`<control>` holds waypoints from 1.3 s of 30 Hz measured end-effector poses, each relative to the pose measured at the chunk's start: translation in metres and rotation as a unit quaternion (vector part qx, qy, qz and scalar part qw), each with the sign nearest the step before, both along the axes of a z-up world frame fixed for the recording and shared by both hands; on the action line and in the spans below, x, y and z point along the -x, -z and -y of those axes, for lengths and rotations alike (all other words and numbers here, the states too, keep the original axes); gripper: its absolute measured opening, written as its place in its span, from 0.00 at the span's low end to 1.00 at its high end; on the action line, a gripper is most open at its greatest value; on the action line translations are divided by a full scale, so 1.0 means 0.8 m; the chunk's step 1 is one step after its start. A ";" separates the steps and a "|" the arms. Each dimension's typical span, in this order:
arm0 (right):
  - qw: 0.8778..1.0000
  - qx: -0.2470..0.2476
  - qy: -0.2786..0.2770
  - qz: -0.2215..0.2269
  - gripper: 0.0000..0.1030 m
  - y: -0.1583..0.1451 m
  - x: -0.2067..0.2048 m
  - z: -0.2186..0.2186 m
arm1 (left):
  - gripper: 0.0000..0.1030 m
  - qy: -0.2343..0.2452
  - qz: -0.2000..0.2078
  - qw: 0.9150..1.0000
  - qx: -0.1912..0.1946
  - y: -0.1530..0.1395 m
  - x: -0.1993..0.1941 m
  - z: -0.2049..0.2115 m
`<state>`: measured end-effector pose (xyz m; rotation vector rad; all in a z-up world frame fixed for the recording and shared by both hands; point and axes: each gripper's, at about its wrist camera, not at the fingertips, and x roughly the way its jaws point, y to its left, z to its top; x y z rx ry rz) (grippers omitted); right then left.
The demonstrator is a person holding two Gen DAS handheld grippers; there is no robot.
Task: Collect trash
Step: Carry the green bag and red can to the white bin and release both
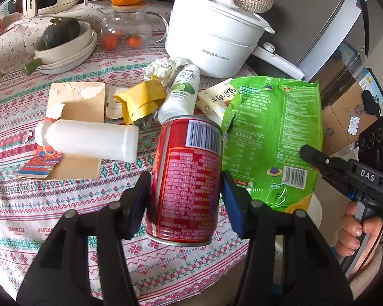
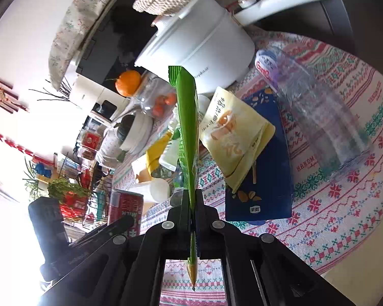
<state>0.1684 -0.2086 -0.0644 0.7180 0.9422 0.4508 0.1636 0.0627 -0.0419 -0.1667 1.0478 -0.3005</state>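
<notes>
The left hand-held gripper (image 1: 186, 191) is clamped on a red can (image 1: 186, 178) lifted off the surface (image 1: 25, 199), the right hand-held gripper (image 2: 191, 204) pinches a green bag (image 2: 187, 127) edge-on, while bottles (image 1: 89, 140), wrappers (image 1: 140, 99) and pouches (image 2: 235, 132) lie uncollected, both tilted over the clutter.

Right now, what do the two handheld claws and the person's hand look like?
Both claws are matte black plastic with round grey rivets. The left claw has blue pads inside its fingers. The right claw carries white "DAS" lettering on its body. The bare hand wears no glove.
</notes>
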 end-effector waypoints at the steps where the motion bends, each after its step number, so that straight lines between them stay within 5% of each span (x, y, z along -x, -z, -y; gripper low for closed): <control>1: 1.000 0.002 0.000 0.016 0.02 -0.014 0.009 0.005 | 0.55 0.004 0.004 1.000 0.003 -0.004 0.003 0.003; 9: 0.993 0.059 0.048 0.090 0.02 -0.099 0.107 0.093 | 0.55 0.060 0.027 0.998 0.016 -0.023 0.022 0.063; 14: 0.984 0.098 0.120 0.082 0.02 -0.112 0.182 0.181 | 0.55 0.116 0.033 0.992 0.022 -0.028 0.040 0.126; 23: 0.975 0.109 0.176 -0.086 0.02 0.002 0.239 0.285 | 0.55 0.213 0.034 0.977 -0.001 -0.010 0.080 0.239; 33: 0.964 0.094 0.128 -0.211 0.03 0.134 0.180 0.248 | 0.55 0.228 0.022 0.973 -0.020 0.005 0.086 0.257; 36: 0.955 0.125 0.105 -0.246 0.11 0.159 0.168 0.236 | 0.55 0.221 0.015 0.975 -0.023 0.011 0.082 0.251; 39: 0.947 0.143 0.116 -0.263 0.46 0.161 0.171 0.243 | 0.55 0.223 0.011 0.974 -0.025 0.015 0.083 0.252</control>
